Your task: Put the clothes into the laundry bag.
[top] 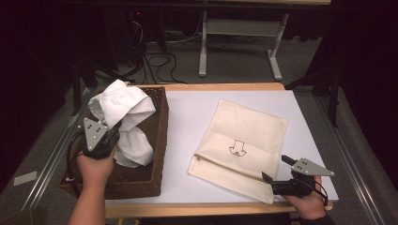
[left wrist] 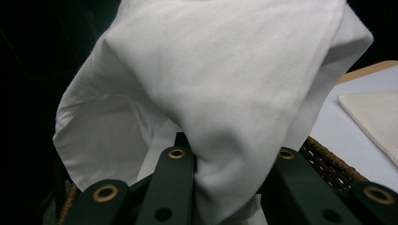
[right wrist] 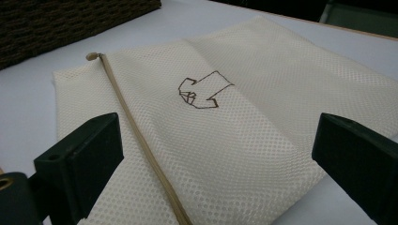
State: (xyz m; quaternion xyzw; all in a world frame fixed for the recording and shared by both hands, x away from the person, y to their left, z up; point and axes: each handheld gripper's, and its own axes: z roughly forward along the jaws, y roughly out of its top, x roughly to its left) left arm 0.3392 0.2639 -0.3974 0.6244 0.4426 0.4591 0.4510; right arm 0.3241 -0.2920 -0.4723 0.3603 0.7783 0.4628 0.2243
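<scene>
your right gripper (top: 274, 173) sits nearest you at about 5 o'clock on the table (top: 187, 187), jaws spread wide and holding nothing; it hovers just off the near corner of the cream mesh laundry bag (top: 244, 140), which looks like a stance for catching the bag's edge beside the zipper (right wrist: 136, 136) so the mouth can be opened, though that is my reading only; your right hand (top: 307, 204) comes in low from the bottom edge, wrist close to the table's front rim, the gripper pointing toward 10 o'clock across the bag; the bag lies flat on the white surface, its zipper running along the near side and a small drawn arrow mark (right wrist: 202, 90) at its middle.

farther off at 9 o'clock, your left gripper (top: 109, 140) is clamped on a white cloth garment (top: 123, 108); the fabric is pinched between the jaws and billows up above them, lifted over the dark wicker basket (top: 157, 131) rather than resting in it, presumably so it clears the rim on the way to the bag; your left hand (top: 96, 164) grips from behind, forearm rising from the bottom edge and the gripper tilted up toward 1 o'clock; more white cloth hangs down into the basket below the pinch.
</scene>
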